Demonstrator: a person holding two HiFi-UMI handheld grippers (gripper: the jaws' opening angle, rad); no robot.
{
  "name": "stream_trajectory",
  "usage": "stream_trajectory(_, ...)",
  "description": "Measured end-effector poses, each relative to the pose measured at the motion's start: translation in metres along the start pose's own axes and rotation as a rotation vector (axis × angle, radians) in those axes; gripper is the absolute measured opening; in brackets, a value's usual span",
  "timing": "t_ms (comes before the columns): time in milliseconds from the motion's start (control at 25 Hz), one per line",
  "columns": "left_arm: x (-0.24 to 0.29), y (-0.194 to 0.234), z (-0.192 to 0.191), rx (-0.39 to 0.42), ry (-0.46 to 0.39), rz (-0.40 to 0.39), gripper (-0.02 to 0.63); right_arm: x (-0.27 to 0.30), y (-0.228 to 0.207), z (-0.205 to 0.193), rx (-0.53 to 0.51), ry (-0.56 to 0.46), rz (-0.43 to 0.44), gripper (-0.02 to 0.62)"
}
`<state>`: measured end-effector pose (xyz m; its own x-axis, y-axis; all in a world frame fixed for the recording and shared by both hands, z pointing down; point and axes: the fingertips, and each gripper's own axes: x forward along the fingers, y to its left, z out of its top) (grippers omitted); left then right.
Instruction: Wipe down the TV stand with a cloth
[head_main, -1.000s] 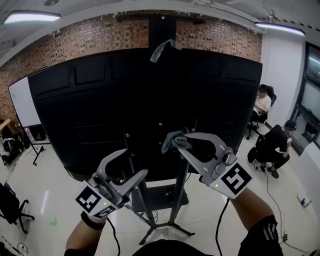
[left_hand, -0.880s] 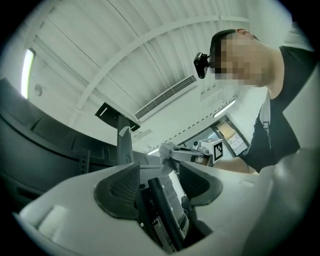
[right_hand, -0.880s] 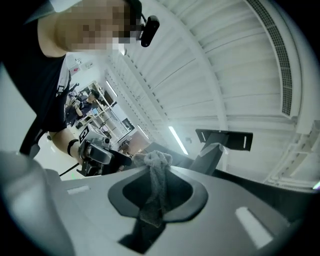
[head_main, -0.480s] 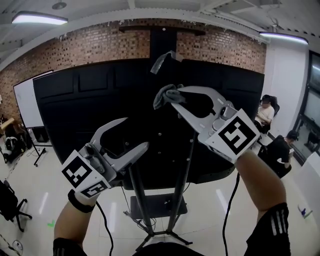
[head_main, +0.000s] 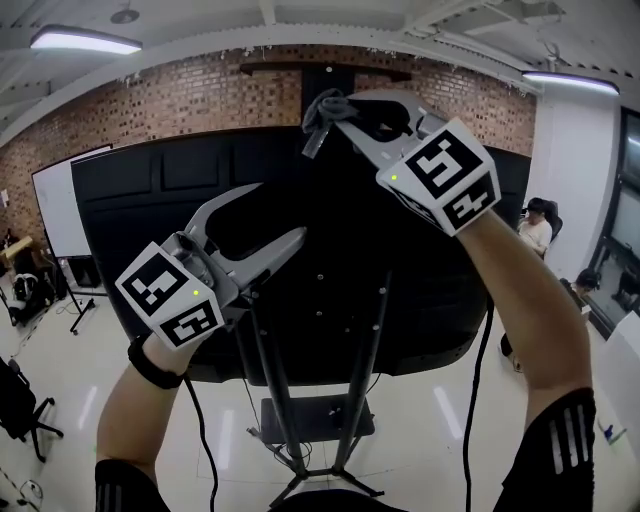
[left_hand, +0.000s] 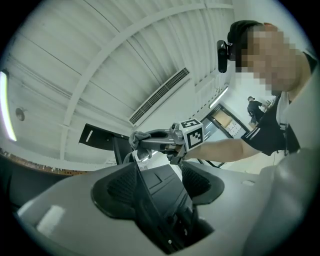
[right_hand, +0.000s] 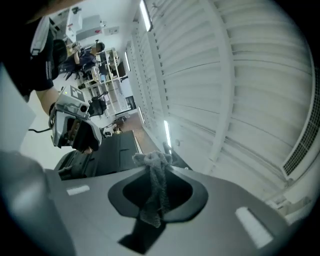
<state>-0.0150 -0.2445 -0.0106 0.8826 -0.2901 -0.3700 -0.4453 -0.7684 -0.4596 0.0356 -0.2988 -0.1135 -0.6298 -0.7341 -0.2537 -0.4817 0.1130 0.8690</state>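
The TV stand (head_main: 268, 400) carries a big black screen seen from its back (head_main: 420, 250); its pole (head_main: 326, 76) rises above the top edge. My right gripper (head_main: 335, 108) is raised to that top edge beside the pole, shut on a grey cloth (head_main: 322, 106). The cloth (right_hand: 154, 186) hangs bunched between its jaws in the right gripper view. A grey strip (head_main: 312, 141) dangles just under it. My left gripper (head_main: 280, 212) is lower and to the left, in front of the screen's back, open and holding nothing. The left gripper view also shows the right gripper (left_hand: 155, 142) and cloth (left_hand: 139, 136).
A whiteboard (head_main: 60, 210) stands at the left by the brick wall (head_main: 200, 95). Two people (head_main: 535, 225) sit at the right. An office chair (head_main: 18, 410) is at the lower left. A small shelf (head_main: 315, 415) and cables sit low between the stand's legs.
Both grippers have risen. The right one carried the cloth from the middle of the screen's back up to its top edge by the pole. The left one stayed open.
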Motion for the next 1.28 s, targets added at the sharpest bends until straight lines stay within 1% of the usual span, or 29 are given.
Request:
stream_trajectory(160,0.007,0.008,0.001,-0.005,0.009,0.015,0.307,0.019,-0.023,0.007,-0.109,0.058,-0.043,0.058)
stream_trajectory(320,0.010,0.012,0.007,-0.006,0.014,0.017,0.307,0.034,-0.036,0.010,-0.185,0.109,-0.074,0.058)
stream_trajectory(400,0.009,0.011,0.007,-0.005,0.015,0.018,0.307,0.039,-0.038,0.004,-0.200,0.136,-0.084,0.057)
stream_trajectory(520,0.008,0.008,0.002,-0.013,0.014,0.020,0.307,0.044,-0.035,-0.008,-0.195,0.164,-0.086,0.055)
stream_trajectory(760,0.001,0.000,-0.009,-0.032,0.027,0.019,0.307,0.041,-0.007,-0.027,-0.233,0.220,-0.029,0.052)
stream_trajectory(1000,-0.005,-0.019,-0.020,-0.060,0.026,-0.009,0.307,0.034,0.027,-0.043,-0.257,0.250,0.010,0.049)
stream_trajectory(1160,-0.014,-0.034,-0.028,-0.067,0.019,-0.015,0.305,0.028,0.058,-0.055,-0.278,0.260,0.063,0.049)
stream_trajectory(1280,-0.020,-0.039,-0.035,-0.098,0.013,-0.012,0.304,0.022,0.075,-0.065,-0.302,0.282,0.083,0.049)
